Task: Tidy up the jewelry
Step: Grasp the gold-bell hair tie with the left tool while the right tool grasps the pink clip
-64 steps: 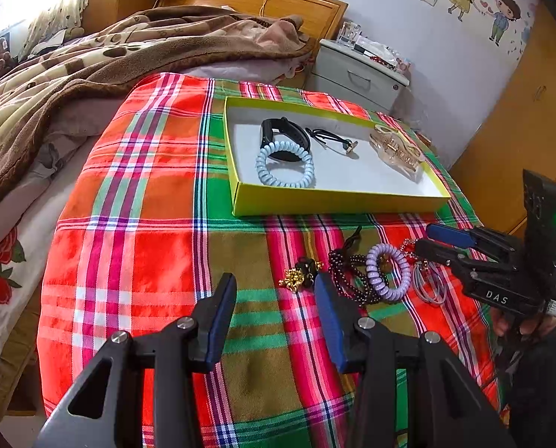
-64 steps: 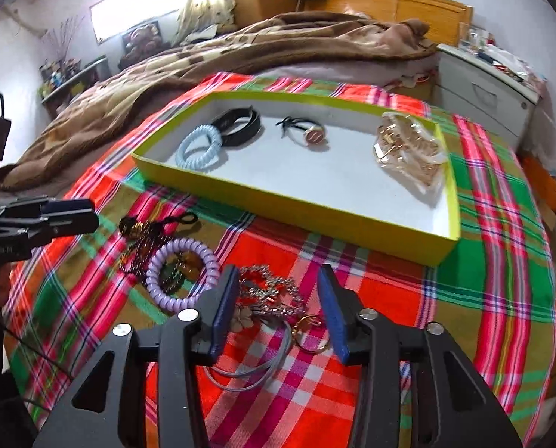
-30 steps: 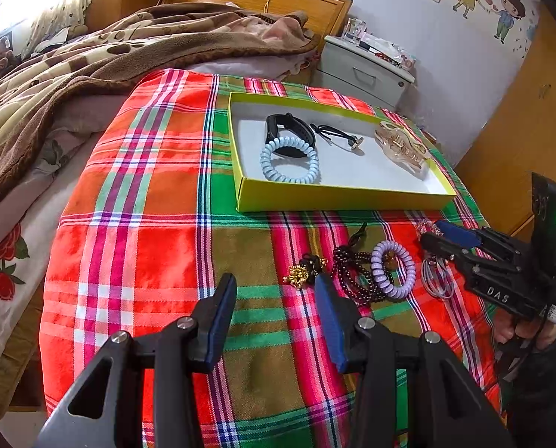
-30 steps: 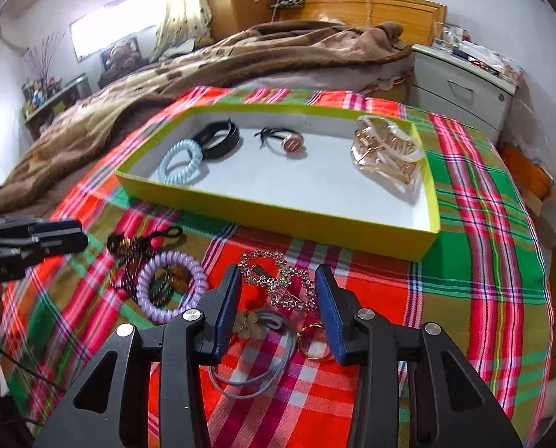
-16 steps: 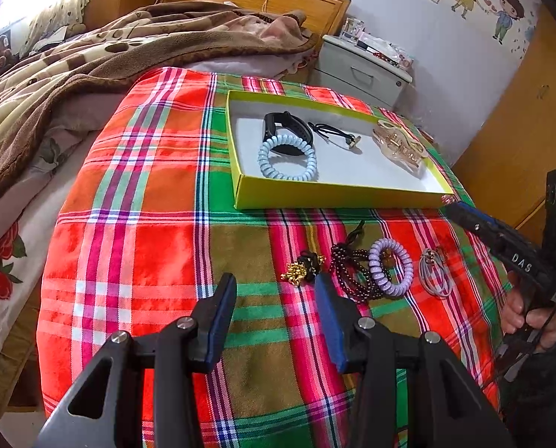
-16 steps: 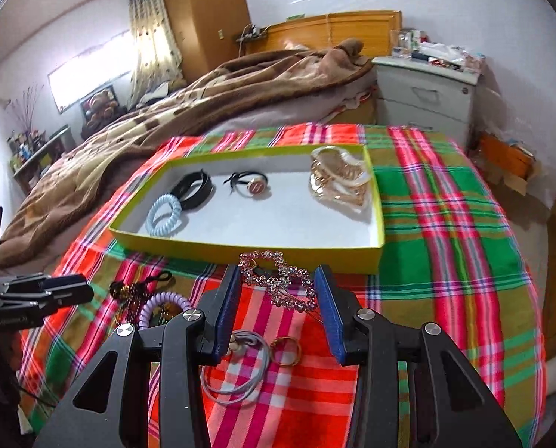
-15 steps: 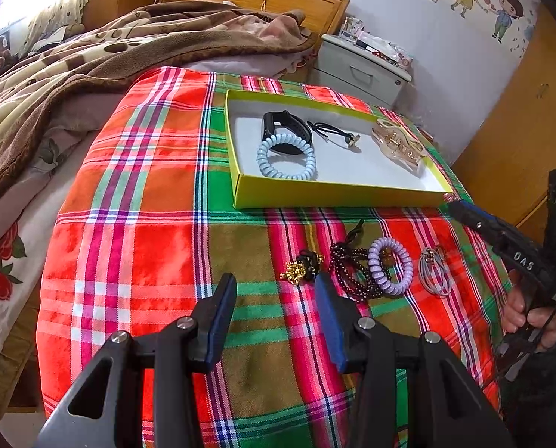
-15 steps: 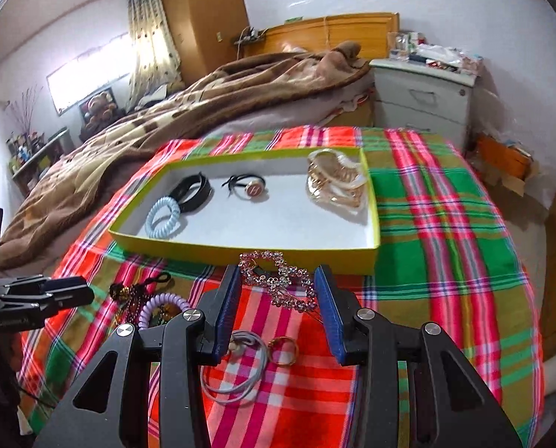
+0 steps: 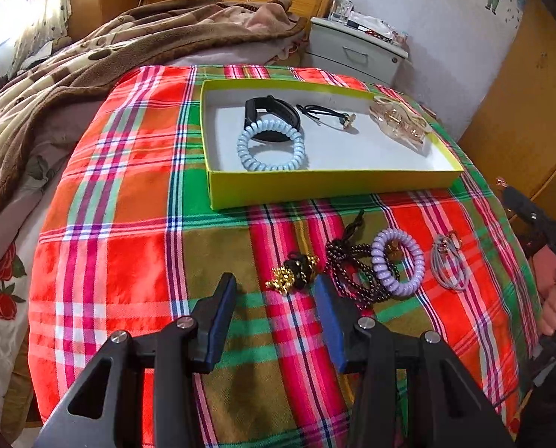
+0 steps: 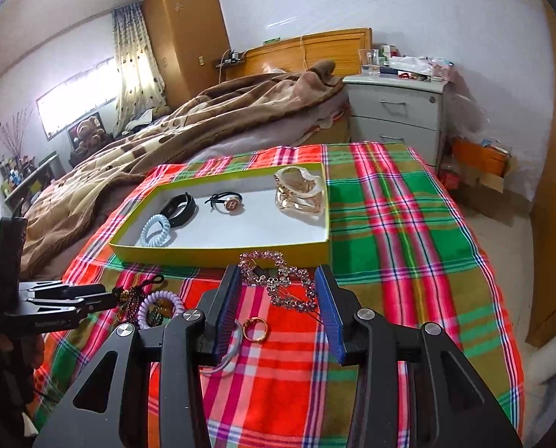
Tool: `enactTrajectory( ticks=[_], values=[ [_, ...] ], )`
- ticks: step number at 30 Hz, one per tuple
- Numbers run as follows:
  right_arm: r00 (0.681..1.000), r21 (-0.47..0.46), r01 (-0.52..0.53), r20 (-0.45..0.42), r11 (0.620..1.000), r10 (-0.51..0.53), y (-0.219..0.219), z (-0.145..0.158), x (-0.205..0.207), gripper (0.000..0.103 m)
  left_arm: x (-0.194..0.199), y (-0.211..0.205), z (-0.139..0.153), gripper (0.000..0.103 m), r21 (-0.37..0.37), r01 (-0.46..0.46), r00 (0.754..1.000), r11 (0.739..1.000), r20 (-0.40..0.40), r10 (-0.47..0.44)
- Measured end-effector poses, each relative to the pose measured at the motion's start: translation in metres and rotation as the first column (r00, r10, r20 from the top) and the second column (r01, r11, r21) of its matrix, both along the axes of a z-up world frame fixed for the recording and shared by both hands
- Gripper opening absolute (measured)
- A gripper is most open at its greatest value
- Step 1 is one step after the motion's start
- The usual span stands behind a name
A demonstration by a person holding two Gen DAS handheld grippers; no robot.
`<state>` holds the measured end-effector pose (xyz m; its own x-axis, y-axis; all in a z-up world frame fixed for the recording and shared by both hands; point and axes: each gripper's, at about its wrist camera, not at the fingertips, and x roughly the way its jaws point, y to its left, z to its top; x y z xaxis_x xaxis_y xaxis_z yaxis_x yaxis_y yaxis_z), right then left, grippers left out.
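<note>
The rhinestone hair clip has been lifted off the plaid cloth since 2 s ago and is pinched in the right gripper, so it's probably headed for the yellow tray. The left gripper is held open, empty. An "H" can be read on the hair tie.

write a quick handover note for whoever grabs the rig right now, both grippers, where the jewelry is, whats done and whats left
Right gripper: shut on the rhinestone hairpiece, lifted near the yellow tray's front wall.
Left gripper: open, empty, hovering over the plaid cloth.
Done, in tray: blue coil tie, black band, black tie with charm, clear claw clip.
Left on cloth: gold-black piece, dark beads, purple coil tie, grey ties, gold ring.
</note>
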<state>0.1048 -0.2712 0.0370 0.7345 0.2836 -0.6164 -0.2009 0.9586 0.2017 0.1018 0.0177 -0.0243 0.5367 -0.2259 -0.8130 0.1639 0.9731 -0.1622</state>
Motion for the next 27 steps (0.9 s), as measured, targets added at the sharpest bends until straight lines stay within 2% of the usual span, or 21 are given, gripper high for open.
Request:
enactTrajectory(
  ticks=[18,23,25,27],
  values=[
    [0.999,0.014,0.030,0.012,0.999,-0.031,-0.007,-0.002,-0.015,0.042,0.014,-0.012,-0.004,0.045,0.159,-0.024,0.999,0.987,0.050,0.016],
    [1.000,0.018,0.026,0.006,0.999,-0.026,-0.006,-0.003,-0.015,0.042,0.014,-0.011,-0.004,0.045,0.154,-0.023,0.998,0.988,0.059,0.014],
    [1.000,0.017,0.026,0.008,1.000,-0.026,-0.005,-0.003,-0.015,0.042,0.013,-0.011,-0.004,0.043,0.154,-0.020,0.998,0.988,0.062,0.010],
    [1.000,0.017,0.026,0.006,1.000,-0.026,-0.004,-0.004,-0.015,0.042,0.013,-0.010,-0.004,0.033,0.152,-0.021,0.998,0.988,0.063,0.012]
  ],
)
